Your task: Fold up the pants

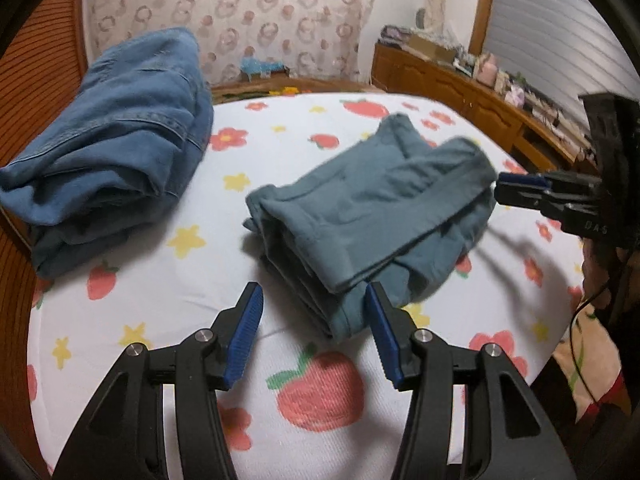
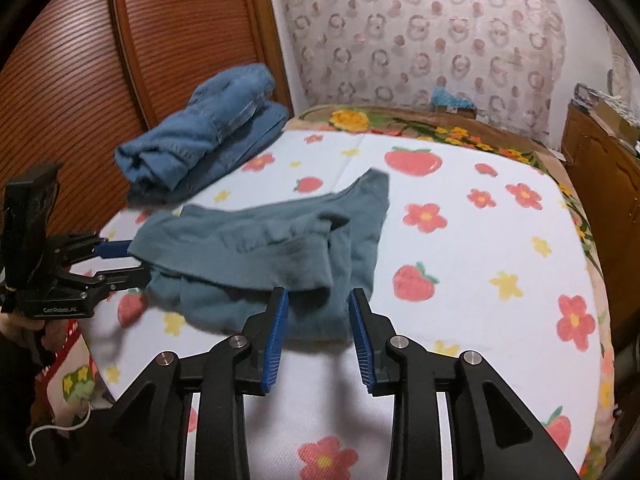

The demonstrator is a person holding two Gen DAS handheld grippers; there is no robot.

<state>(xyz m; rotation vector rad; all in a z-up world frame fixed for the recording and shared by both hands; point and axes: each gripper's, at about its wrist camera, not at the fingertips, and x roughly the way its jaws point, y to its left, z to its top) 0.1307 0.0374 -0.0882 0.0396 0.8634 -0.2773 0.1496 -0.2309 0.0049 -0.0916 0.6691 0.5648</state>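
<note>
Teal-grey pants [image 1: 368, 216] lay folded in a loose bundle on the flower-and-strawberry bedsheet [image 1: 160, 300], well apart from the folded blue jeans [image 1: 108, 152] that sat against the wooden slatted panel [image 2: 72, 80]. Left gripper [image 1: 314, 336] hovered at one end of the pants, its blue pads spread with nothing pinched between them. Right gripper [image 2: 318, 336] stood at the other end of the pants, jaws likewise parted and pressing on no cloth.

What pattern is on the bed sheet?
White sheet printed with red strawberries, red flowers and yellow stars; clearest in the right wrist view.
</note>
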